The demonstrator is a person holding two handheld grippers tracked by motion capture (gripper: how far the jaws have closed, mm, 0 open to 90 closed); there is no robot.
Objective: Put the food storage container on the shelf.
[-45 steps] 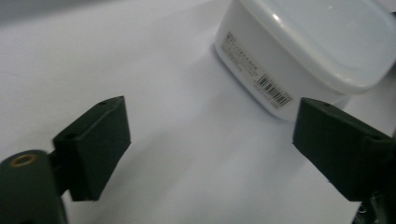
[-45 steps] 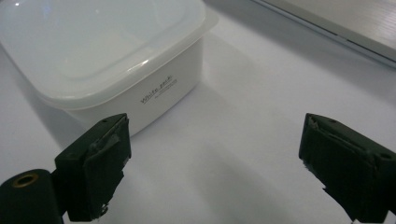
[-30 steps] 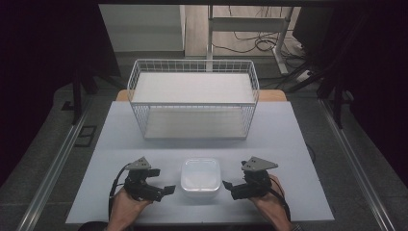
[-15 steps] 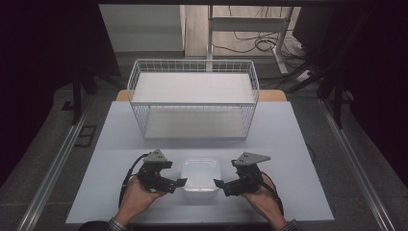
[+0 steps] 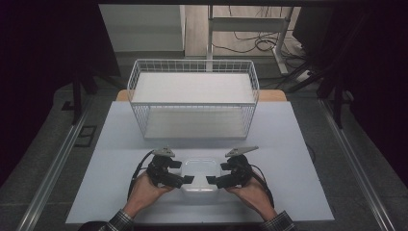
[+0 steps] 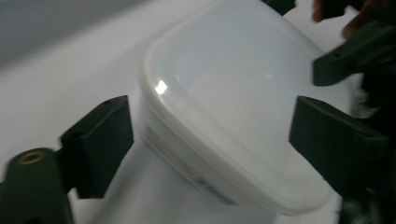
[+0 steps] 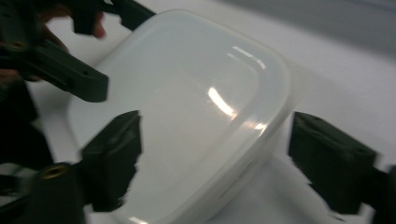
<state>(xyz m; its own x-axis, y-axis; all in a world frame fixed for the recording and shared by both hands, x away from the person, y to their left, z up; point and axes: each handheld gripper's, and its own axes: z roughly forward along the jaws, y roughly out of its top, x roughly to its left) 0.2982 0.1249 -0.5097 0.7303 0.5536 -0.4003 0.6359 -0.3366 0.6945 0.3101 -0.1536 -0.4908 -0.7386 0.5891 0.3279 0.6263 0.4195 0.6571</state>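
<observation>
Though a pale strip like a label runs along the side wall of the lidded white container (image 6: 233, 112), its print is too blurred to read in the left gripper view, and no brand can be made out anywhere on it.

That container sits on the light table (image 5: 298, 144), in front of the white wire basket (image 5: 192, 98) and well apart from it, with a gripper at each of its sides. The left gripper (image 5: 185, 174) faces it from one side and the right gripper (image 5: 215, 174) from the other, each held in a hand.

Seen along the left gripper's own jaws, one corner of the container reaches in between them: one jaw stands just beside its side wall, the other lies over the lid's far edge. These jaws are spread and have just been closing; whether the pads already press on the plastic cannot be told.

Seen along the right gripper's jaws, the container's rounded end lies between them too. One jaw overlaps the lid, the other stands a little off the rim with table showing between. These jaws are also spread and have just been closing.
</observation>
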